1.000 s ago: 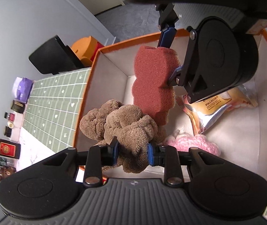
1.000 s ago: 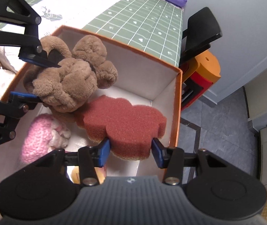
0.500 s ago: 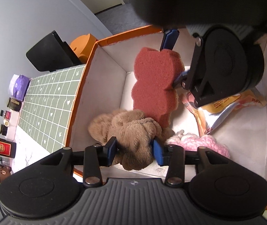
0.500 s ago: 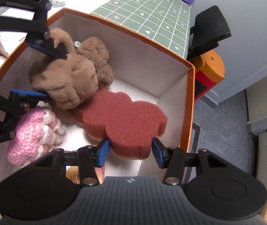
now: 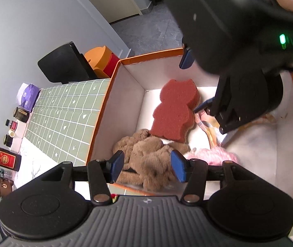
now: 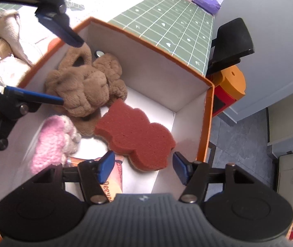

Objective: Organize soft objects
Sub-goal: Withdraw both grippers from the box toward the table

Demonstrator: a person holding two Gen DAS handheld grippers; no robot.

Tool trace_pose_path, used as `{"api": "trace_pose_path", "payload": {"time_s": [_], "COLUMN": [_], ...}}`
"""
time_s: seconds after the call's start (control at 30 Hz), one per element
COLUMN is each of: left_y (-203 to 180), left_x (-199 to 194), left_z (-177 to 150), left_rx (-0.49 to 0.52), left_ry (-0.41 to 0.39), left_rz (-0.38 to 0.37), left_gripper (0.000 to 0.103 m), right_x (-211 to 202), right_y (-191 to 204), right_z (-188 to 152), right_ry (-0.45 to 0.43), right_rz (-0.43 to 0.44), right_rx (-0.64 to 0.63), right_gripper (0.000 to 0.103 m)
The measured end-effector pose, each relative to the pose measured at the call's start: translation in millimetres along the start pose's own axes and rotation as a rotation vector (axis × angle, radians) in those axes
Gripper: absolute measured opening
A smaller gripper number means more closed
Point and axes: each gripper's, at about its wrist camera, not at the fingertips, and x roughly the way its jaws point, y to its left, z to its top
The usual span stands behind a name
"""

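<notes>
A brown plush toy [image 5: 146, 160] [image 6: 84, 88] lies inside the orange box [image 5: 103, 111] [image 6: 206, 123] with a white inside. A red bear-shaped sponge [image 5: 175, 111] [image 6: 136, 140] lies flat on the box floor beside it. A pink knitted toy [image 5: 214, 156] [image 6: 54, 142] lies next to both. My left gripper [image 5: 147, 165] [image 6: 64, 70] is open, its blue pads either side of the plush and apart from it. My right gripper [image 6: 141, 165] [image 5: 191, 82] is open just above the sponge's near end.
A snack packet [image 6: 113, 183] [image 5: 210, 131] lies on the box floor. A green gridded mat [image 5: 64, 115] [image 6: 171, 26] covers the table beside the box. Bottles and jars [image 5: 4, 158] line its far edge. A black chair [image 6: 230, 41] and an orange stool [image 6: 230, 84] stand past the box.
Both grippers lowered their loads into the box and opened. The plush and the sponge now rest on the box floor, and both grippers have drawn back upward.
</notes>
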Motion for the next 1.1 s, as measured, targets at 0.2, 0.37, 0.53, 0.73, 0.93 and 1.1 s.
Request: {"api": "trace_pose_path", "payload": {"time_s": [0.2, 0.37, 0.53, 0.73, 0.93, 1.1], "left_y": [-1.3, 0.7, -2.4, -13.0, -31.4, -50.8], "left_x": [-29.0, -56.1, -76.6, -103.5, -118.3, -117.9], "left_z": [-18.6, -42.2, -73.0, -122.5, -178.5, -223.5], "left_rx": [-0.013, -0.058, -0.132, -0.272, -0.515, -0.752], "left_ry": [-0.020, -0.021, 0.009, 0.018, -0.008, -0.010], "left_rz": [0.035, 0.053, 0.096, 0.175, 0.207, 0.282], "left_gripper": [0.062, 0.062, 0.062, 0.062, 0.062, 0.062], "right_x": [-38.6, -76.2, -105.4, -115.3, -108.3, -85.6], "right_y": [10.4, 29.1, 63.7, 115.6, 178.5, 207.9], "right_z": [-4.2, -3.6, 1.4, 0.1, -19.2, -32.7], "right_ry": [-0.077, -0.178, -0.282, -0.357, -0.421, -0.444], "right_rz": [-0.028, 0.024, 0.091, 0.212, 0.282, 0.341], "right_rx": [0.010, 0.028, 0.001, -0.023, -0.045, 0.077], "right_gripper": [0.062, 0.062, 0.062, 0.062, 0.062, 0.062]}}
